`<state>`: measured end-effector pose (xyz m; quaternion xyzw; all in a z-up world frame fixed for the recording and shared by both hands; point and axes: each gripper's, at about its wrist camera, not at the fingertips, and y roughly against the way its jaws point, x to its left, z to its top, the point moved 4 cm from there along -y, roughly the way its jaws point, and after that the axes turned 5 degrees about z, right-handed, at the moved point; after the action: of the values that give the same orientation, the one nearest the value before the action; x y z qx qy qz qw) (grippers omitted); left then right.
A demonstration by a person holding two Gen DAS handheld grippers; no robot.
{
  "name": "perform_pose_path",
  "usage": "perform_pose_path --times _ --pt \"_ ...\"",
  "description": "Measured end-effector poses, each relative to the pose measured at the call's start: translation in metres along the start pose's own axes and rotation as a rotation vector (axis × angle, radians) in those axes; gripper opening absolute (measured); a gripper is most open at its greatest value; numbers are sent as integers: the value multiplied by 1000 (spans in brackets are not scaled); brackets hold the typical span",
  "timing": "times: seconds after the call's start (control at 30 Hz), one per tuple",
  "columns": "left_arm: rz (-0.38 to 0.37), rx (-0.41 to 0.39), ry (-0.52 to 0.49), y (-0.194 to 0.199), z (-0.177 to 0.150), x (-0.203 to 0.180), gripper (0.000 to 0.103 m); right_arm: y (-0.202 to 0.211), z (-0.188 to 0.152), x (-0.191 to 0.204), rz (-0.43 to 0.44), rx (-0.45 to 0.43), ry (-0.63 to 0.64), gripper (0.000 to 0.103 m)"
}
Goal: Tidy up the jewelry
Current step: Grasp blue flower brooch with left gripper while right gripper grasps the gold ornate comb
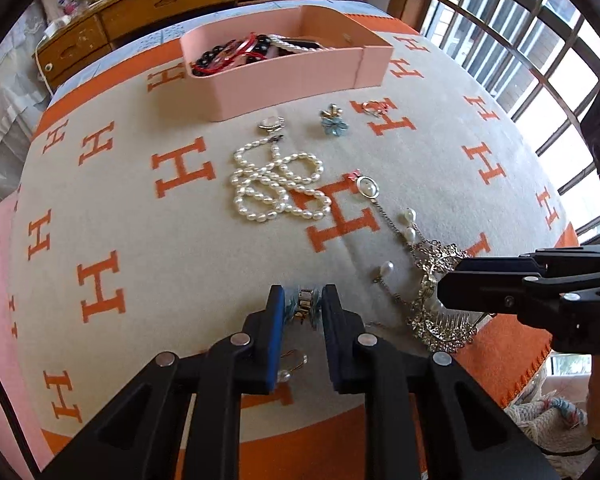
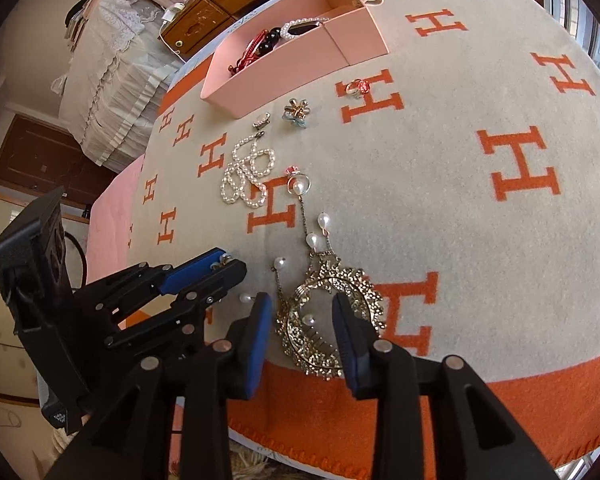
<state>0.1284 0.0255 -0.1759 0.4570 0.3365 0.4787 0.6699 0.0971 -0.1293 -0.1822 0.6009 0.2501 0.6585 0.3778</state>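
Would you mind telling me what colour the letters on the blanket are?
The letters are orange, on a beige blanket; the left wrist view shows them best.

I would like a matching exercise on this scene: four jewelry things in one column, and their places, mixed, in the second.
Things:
1. pearl necklace
2. blue flower piece
3. crystal hair comb
4. red cords and dark beads

Places:
A. inside the pink box
B. between the open fingers of the right gripper
C. coiled on the blanket, mid-table
D. on the blanket just in front of the pink box

Pairs: 1-C, 2-D, 3-B, 4-A
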Motion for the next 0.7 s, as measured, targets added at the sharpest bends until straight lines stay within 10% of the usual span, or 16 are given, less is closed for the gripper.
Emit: perform_pose_path --times 0.7 --pt "-50 -30 184 18 -28 72 17 -28 6 26 -247 26 127 11"
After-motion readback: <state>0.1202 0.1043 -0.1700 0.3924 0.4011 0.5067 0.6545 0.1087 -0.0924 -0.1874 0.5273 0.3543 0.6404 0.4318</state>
